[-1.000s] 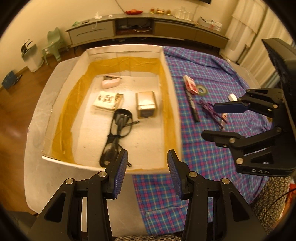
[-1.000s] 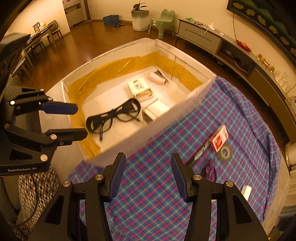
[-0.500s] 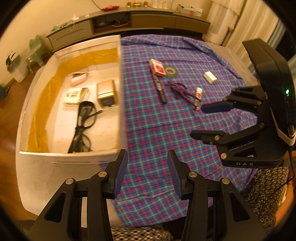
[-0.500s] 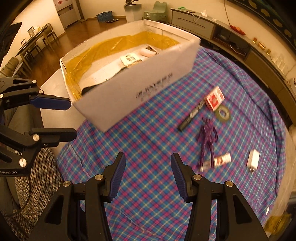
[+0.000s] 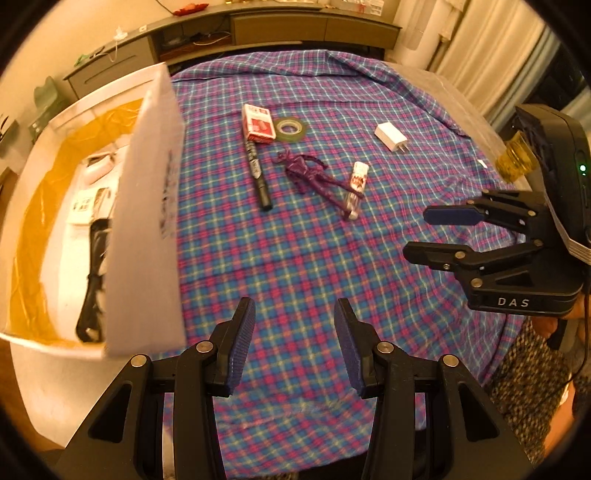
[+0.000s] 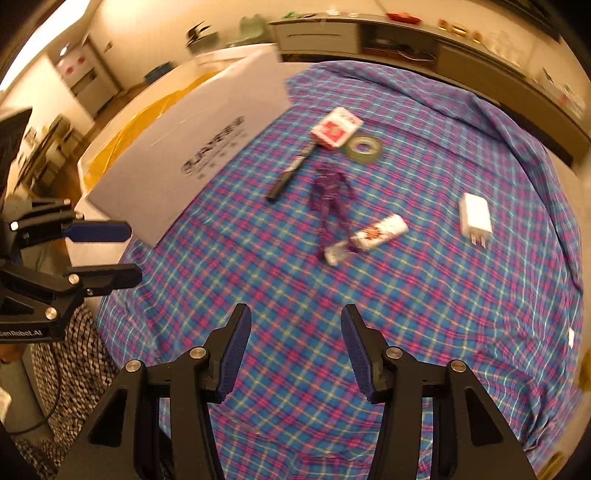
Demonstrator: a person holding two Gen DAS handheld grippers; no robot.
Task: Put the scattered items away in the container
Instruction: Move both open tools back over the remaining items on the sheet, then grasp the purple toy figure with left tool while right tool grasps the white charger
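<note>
A white cardboard box (image 5: 147,206) with a yellow lining stands at the left of the plaid cloth; it shows in the right wrist view (image 6: 207,140) too. Glasses (image 5: 92,273) and small boxes lie inside. On the cloth lie a red card box (image 5: 257,122), a green tape roll (image 5: 291,128), a black marker (image 5: 258,173), a purple cord (image 5: 314,177), a small tube (image 5: 357,184) and a white charger (image 5: 390,136). My left gripper (image 5: 294,343) is open and empty above the near cloth. My right gripper (image 6: 295,350) is open and empty too.
The plaid cloth (image 6: 406,295) covers a round table. A long low cabinet (image 5: 258,33) runs along the far wall. A yellowish glass object (image 5: 515,162) stands at the table's right edge. Curtains hang at the far right.
Both grippers have swung right, away from over the box toward the scattered items on the cloth. Both stay open and empty.
</note>
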